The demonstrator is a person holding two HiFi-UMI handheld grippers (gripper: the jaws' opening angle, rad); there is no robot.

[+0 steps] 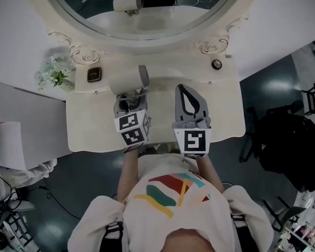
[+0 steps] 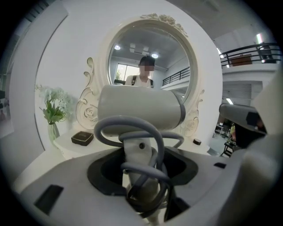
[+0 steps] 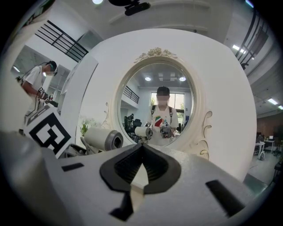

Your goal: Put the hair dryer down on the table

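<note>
A cream hair dryer (image 1: 128, 85) with a grey nozzle end points right over the dressing table (image 1: 89, 129). My left gripper (image 1: 130, 104) is shut on its handle. In the left gripper view the handle (image 2: 139, 155) stands upright between the jaws, its grey cord (image 2: 128, 127) is looped round it and the barrel (image 2: 139, 110) lies crosswise above. I cannot tell whether the dryer touches the table. My right gripper (image 1: 182, 90) hangs to the right of it, shut and holding nothing. In the right gripper view (image 3: 142, 146) the dryer (image 3: 104, 140) sits to the left.
A large oval mirror (image 1: 146, 20) rises at the table's back. White flowers in a vase (image 1: 53, 73) and a small dark box (image 1: 93, 74) stand at back left, a small round dark thing (image 1: 216, 64) at back right. A black chair (image 1: 290, 147) stands right of the table.
</note>
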